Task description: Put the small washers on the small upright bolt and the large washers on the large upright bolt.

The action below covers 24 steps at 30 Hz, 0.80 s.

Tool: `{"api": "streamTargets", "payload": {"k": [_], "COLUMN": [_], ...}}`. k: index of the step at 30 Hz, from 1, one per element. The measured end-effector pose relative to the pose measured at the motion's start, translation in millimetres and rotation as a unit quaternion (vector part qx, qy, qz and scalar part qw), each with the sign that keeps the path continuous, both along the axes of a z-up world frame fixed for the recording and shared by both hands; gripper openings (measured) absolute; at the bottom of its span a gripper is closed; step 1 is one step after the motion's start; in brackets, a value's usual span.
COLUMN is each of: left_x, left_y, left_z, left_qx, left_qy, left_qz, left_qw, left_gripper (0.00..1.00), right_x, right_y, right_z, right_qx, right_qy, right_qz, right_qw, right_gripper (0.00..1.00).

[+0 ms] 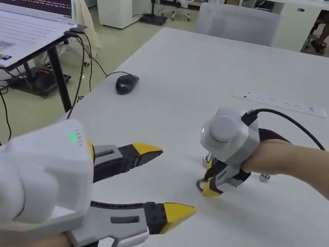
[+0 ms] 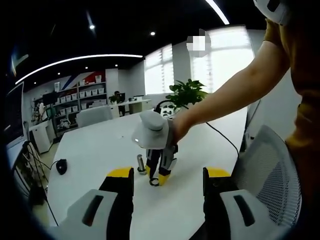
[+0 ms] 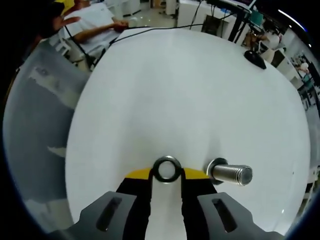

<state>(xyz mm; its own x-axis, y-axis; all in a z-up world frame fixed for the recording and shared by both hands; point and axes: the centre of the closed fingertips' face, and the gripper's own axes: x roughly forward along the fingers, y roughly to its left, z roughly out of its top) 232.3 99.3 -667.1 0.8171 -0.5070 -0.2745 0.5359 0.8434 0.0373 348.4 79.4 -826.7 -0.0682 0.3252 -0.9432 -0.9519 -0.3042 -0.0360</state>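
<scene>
the left gripper (image 1: pixel 163 180), white and grey with yellow tips, is held level, jaws spread wide. the right gripper (image 1: pixel 208 181), on an outstretched forearm (image 1: pixel 290 160), points down, pinching a silver washer (image 3: pixel 166 169).

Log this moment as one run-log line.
left hand-held gripper: open, empty | right hand-held gripper: shut on washer | washer: beside upright bolt, not yet on

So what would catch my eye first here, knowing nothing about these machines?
Probably the right gripper down on the white table, its yellow-tipped fingers pinching a metal washer just beside an upright bolt. Next, the left gripper looms large in the near corner of the head view, spread open and holding nothing.
</scene>
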Motion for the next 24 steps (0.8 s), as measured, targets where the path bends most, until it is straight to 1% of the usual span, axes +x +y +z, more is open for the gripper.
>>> {"api": "streamTargets", "payload": {"k": [5, 7, 9, 14, 17, 21, 24], "left_x": [0.1, 0.4, 1.0, 3.4, 5.0, 5.8, 5.6], "left_y": [0.9, 0.8, 0.3, -3.7, -6.1, -9.7, -10.5], "left_z": [2.1, 1.7, 1.6, 2.4, 3.5, 5.3, 4.5], "left_qx": [-0.002, 0.001, 0.002, 0.002, 0.002, 0.001, 0.002], "left_qy": [-0.004, -0.004, -0.004, -0.006, -0.009, -0.011, -0.009], "left_qz": [0.002, 0.0, -0.001, -0.009, -0.014, -0.018, -0.02], "left_qw": [1.0, 1.0, 1.0, 0.9999, 0.9999, 0.9998, 0.9998], "left_gripper": [0.55, 0.55, 0.55, 0.55, 0.55, 0.55, 0.55], "right_x": [-0.5, 2.0, 4.6, 18.4, 25.7, 35.0, 40.7], "right_y": [-8.1, -11.0, -14.9, -26.4, -29.6, -26.9, -21.6], "right_z": [6.0, 11.9, 19.2, 40.7, 52.1, 68.3, 78.1], "right_qx": [-0.008, -0.005, -0.002, 0.007, 0.008, 0.017, 0.023], "right_qy": [0.007, 0.002, 0.001, -0.018, -0.028, -0.043, -0.051], "right_qz": [-0.002, -0.004, -0.008, -0.016, -0.023, -0.029, -0.032], "right_qw": [0.9999, 1.0, 1.0, 0.9997, 0.9993, 0.9985, 0.9979], "right_gripper": [0.22, 0.22, 0.22, 0.22, 0.22, 0.22, 0.22]}}
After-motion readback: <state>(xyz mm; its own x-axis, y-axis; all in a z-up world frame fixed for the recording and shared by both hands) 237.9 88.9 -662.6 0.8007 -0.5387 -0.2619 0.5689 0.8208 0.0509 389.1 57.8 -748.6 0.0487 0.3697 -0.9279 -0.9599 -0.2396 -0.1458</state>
